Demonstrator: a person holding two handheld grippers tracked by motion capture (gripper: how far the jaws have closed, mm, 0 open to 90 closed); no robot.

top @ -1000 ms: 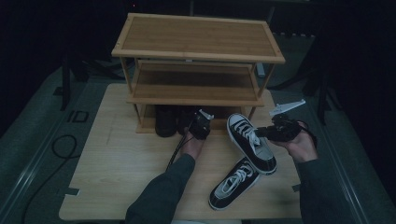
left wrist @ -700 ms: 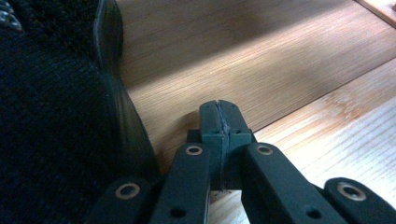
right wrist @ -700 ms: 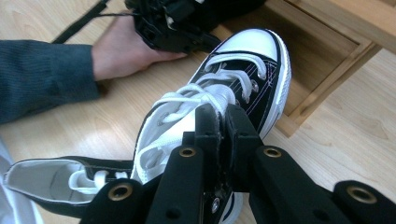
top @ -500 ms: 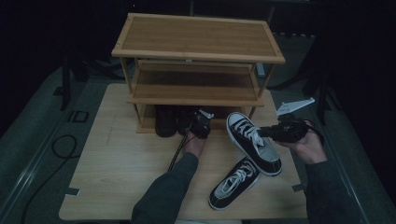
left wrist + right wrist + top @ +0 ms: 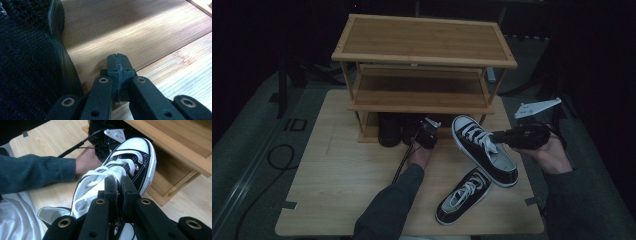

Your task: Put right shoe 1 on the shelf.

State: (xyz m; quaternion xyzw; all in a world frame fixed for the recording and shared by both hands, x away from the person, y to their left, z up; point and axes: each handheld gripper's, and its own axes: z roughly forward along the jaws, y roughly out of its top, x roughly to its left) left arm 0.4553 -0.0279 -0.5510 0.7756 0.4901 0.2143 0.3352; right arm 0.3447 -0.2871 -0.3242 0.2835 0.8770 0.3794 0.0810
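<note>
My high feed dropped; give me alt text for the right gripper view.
The right gripper is shut on the side wall of a black-and-white sneaker, toe pointing at the wooden rack. Behind it, a grey-sleeved hand rests on the table.

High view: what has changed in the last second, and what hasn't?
The right gripper, shut on the sneaker at its collar, has lifted it off the table, toe toward the shoe rack. The left gripper stayed shut and still by the dark shoes on the bottom shelf. The other sneaker lies where it was.
</note>
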